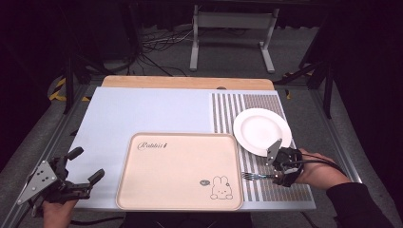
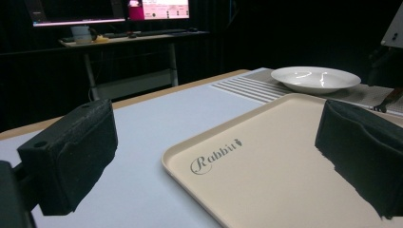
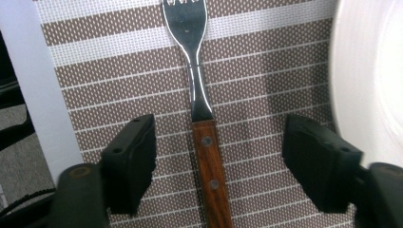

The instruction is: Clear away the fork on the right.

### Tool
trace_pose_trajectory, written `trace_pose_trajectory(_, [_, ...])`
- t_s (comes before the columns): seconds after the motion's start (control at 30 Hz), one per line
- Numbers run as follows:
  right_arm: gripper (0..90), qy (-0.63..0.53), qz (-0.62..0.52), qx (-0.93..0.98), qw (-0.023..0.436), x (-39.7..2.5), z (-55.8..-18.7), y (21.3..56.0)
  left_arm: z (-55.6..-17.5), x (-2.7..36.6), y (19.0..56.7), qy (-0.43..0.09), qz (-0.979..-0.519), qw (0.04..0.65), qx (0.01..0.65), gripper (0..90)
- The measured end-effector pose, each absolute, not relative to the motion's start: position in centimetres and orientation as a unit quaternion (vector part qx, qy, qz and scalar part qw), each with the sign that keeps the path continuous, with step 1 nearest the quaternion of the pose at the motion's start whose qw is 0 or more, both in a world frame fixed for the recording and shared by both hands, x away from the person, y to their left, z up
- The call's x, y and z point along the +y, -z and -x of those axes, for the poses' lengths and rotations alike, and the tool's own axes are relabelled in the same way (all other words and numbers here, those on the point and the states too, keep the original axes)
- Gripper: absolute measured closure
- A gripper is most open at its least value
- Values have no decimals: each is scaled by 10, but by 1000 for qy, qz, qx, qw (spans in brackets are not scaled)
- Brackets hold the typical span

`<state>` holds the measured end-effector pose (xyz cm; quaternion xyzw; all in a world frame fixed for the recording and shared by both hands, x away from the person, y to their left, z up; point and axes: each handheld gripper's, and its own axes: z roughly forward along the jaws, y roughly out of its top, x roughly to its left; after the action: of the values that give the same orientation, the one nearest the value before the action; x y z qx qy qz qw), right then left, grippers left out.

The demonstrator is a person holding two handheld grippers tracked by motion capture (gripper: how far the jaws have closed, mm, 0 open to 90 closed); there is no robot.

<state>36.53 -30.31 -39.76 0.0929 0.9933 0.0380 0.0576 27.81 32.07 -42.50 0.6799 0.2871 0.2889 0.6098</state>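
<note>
A fork [image 1: 256, 176] with a wooden handle lies flat on the striped placemat [image 1: 247, 104], tines toward the beige tray [image 1: 180, 171]. My right gripper [image 1: 283, 167] is over the handle end. In the right gripper view this gripper [image 3: 221, 152] stands open, one jaw on each side of the fork [image 3: 197, 71], neither touching it. A white plate [image 1: 262, 130] sits on the placemat just beyond; its rim [image 3: 375, 71] shows at the right. My left gripper [image 1: 86, 165] hovers open and empty at the tray's left front corner, facing the tray [image 2: 285, 166].
The tray carries a rabbit drawing and nothing else. A pale blue mat [image 1: 142, 111] covers the table's left and middle. The plate [image 2: 315, 78] shows far off in the left gripper view. Beyond the table are a metal stand, cables and a desk with monitors.
</note>
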Motion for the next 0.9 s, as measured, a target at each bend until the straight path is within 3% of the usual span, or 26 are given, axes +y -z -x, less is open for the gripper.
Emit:
trace_pose_trajectory(0.1, [359,-37,-91,994,50,-303,-366,400,-278,321,425,-290,-680,609,287,10])
trace_pose_trajectory(0.37, [614,-28,-72,996,33,-301,-366,406,-278,321,425,-291,-680,609,288,11])
trace_pose_trajectory(0.7, [758,-19,-59,998,24,-300,-369,409,-277,320,425,-292,-681,608,287,13])
trace_pose_trajectory(0.9, [766,-16,-57,998,18,-300,-370,413,-277,320,425,-291,-680,609,287,13])
